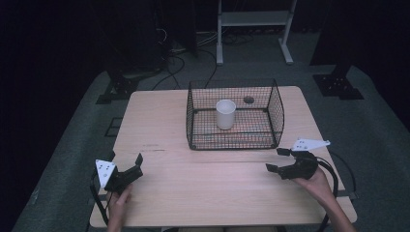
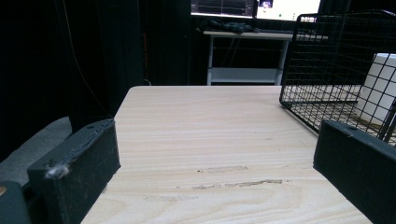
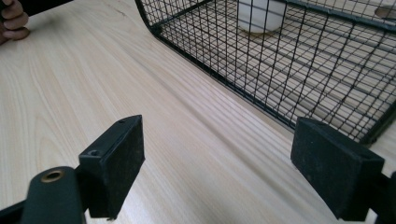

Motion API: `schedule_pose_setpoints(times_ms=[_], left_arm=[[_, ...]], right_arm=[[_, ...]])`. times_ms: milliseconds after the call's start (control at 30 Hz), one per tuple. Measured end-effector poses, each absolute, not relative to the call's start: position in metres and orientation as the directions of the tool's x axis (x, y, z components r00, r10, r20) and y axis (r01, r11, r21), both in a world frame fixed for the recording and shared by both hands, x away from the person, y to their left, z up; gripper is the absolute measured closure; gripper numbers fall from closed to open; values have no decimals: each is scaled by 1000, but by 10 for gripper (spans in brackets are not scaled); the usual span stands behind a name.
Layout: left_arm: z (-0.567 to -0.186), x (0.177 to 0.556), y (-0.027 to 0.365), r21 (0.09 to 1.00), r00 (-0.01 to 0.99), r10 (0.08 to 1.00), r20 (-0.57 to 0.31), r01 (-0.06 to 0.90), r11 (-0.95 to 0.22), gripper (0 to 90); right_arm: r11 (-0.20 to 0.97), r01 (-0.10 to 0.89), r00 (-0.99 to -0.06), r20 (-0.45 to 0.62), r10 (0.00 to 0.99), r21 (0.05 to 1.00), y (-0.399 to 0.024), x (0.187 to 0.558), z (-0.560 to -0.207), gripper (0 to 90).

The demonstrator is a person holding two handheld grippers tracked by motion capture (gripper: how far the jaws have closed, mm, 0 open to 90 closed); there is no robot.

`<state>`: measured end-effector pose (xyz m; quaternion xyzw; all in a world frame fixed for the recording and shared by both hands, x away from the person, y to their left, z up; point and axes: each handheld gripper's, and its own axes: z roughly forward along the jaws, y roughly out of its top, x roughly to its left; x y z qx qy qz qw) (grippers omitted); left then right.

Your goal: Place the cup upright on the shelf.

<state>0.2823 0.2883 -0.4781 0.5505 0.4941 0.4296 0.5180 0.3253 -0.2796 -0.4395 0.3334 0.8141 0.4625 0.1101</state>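
Observation:
A black wire basket (image 1: 232, 137) stands at the far middle of the wooden table (image 1: 212, 188), with a white cup (image 1: 225, 114) upright inside it. My left gripper (image 1: 125, 159) rests low over the table's near left, open, nothing between its jaws. My right gripper (image 1: 274, 159) hovers near the basket's front right corner, open and holding nothing. In the left gripper view the open gripper (image 2: 217, 140) frames bare wood, with the basket (image 2: 327, 56) and cup (image 2: 380, 88) at right. In the right gripper view the gripper (image 3: 219, 140) faces the basket (image 3: 280, 70) and the cup (image 3: 259, 14).
A small dark round spot (image 1: 248, 99) lies on the table behind the basket. A white metal stand (image 1: 254, 19) and cables are on the floor beyond the table. Black stand bases (image 1: 337, 86) sit on the grey floor at both far corners.

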Motion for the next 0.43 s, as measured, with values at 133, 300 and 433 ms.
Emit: schedule_pose_setpoints(times_ms=[133, 300, 433], left_arm=[[-478, 282, 288, 995, 143, 989, -38, 98, 24, 0], [-478, 282, 288, 995, 143, 989, -39, 99, 25, 0], [-478, 283, 289, 995, 141, 989, -39, 99, 26, 0]], right_arm=[[325, 448, -743, 144, 654, 833, -285, 318, -445, 165], [291, 431, -734, 144, 663, 854, -287, 302, -449, 158], [192, 402, -714, 175, 677, 895, -286, 281, -456, 136]])
